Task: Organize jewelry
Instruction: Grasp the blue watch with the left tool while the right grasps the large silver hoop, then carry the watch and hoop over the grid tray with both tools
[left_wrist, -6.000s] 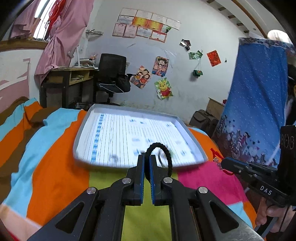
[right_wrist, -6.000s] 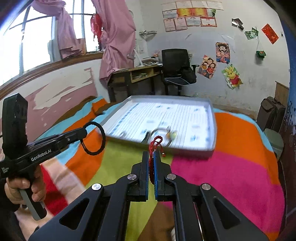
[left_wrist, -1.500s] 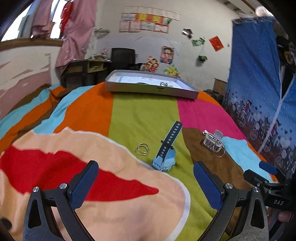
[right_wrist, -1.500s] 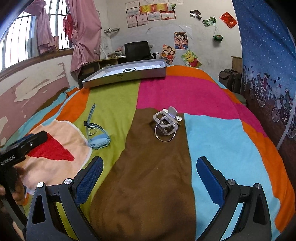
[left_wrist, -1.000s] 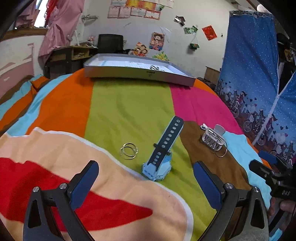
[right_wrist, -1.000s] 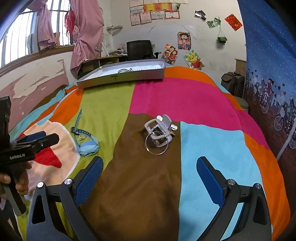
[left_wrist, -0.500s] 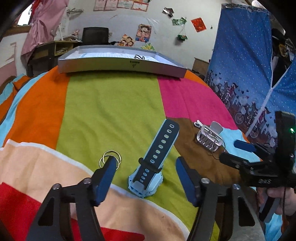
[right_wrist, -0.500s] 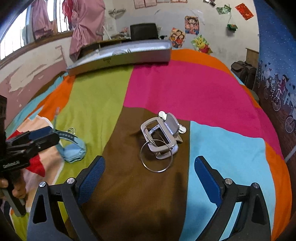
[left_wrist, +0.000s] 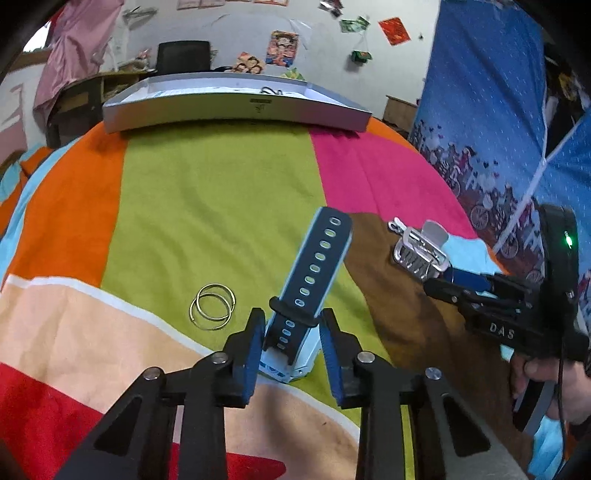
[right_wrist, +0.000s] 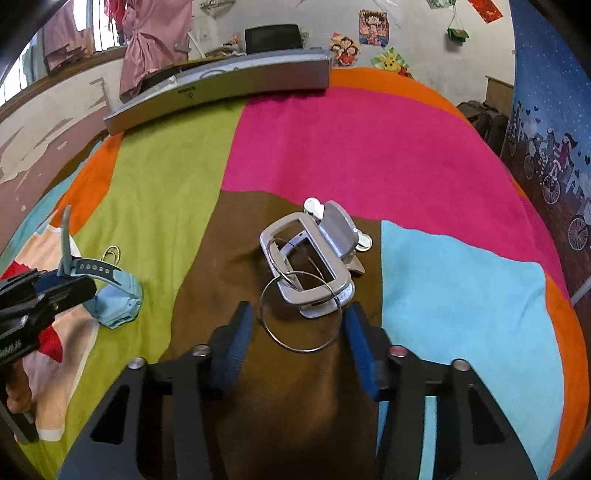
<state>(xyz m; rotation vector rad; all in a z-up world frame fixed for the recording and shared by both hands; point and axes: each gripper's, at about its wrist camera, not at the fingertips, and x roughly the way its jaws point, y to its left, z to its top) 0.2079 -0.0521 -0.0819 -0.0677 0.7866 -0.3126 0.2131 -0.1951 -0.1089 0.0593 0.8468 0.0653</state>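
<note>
Two grippers of mine are narrowing at once on the striped blanket (left_wrist: 221, 192): my left gripper (left_wrist: 291, 334) closes its jaws around the blue watch (left_wrist: 295, 325), pads flanking its case, not yet pressing. My right gripper (right_wrist: 300, 325) closes around the silver clip's wire ring (right_wrist: 300, 312), untouched; the gray tray (left_wrist: 236, 110) sits far off at twelve o'clock.
</note>
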